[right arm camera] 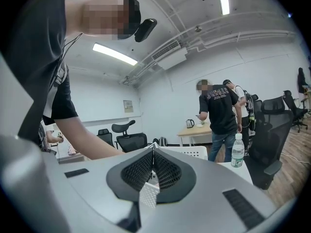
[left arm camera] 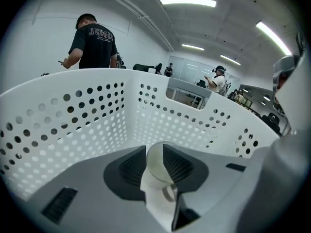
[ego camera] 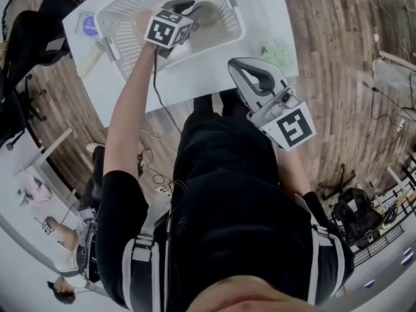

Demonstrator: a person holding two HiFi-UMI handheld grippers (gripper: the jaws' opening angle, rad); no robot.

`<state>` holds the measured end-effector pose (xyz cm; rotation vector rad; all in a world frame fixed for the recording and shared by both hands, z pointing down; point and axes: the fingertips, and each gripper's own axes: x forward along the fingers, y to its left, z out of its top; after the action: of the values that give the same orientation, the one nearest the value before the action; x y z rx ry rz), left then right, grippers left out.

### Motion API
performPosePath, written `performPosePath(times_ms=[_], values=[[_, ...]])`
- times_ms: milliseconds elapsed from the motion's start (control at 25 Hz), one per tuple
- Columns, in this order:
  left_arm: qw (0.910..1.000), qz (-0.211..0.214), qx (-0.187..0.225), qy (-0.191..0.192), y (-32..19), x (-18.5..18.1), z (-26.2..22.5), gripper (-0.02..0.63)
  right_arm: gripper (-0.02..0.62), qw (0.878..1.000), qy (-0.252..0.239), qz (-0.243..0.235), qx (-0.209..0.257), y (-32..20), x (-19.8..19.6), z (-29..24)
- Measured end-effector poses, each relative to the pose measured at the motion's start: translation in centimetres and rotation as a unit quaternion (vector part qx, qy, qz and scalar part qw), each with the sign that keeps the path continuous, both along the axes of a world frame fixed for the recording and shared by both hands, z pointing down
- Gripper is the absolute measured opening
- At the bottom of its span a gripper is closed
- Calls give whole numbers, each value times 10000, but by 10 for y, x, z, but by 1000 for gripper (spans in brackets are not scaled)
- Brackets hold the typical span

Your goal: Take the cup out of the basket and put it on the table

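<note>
Inside the basket point(left arm camera: 73, 125), the left gripper point(left arm camera: 154, 148) is clamped on the white cup point(left arm camera: 156, 178). The cup lies along the jaws with its mouth pointing away and its handle to the right. The basket stands on the white table point(ego camera: 195, 83). By the table's near edge, the right gripper point(right arm camera: 153, 152) is closed on nothing.

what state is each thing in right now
basket: upright on the table
left tool: down inside the basket, shut on the cup
cup: between the left tool's jaws, inside the basket, not yet on the table
right tool: shut, nothing in it
water bottle: upright, cap on
</note>
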<state>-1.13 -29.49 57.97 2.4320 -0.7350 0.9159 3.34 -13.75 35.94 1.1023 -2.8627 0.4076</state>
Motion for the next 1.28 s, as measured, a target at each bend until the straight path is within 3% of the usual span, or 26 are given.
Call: performPosePath(times_ms=[680, 920, 1280], values=[[9991, -101, -222, -353, -7, -4, 38, 115, 20, 10000, 71, 16, -3, -8, 5, 3], [9992, -106, -157, -342, -8, -2, 38, 54, 20, 10000, 95, -7, -8, -6, 6, 5], [9991, -139, -223, -336, -7, -6, 37, 48, 20, 10000, 68, -15, -5, -4, 4, 3]])
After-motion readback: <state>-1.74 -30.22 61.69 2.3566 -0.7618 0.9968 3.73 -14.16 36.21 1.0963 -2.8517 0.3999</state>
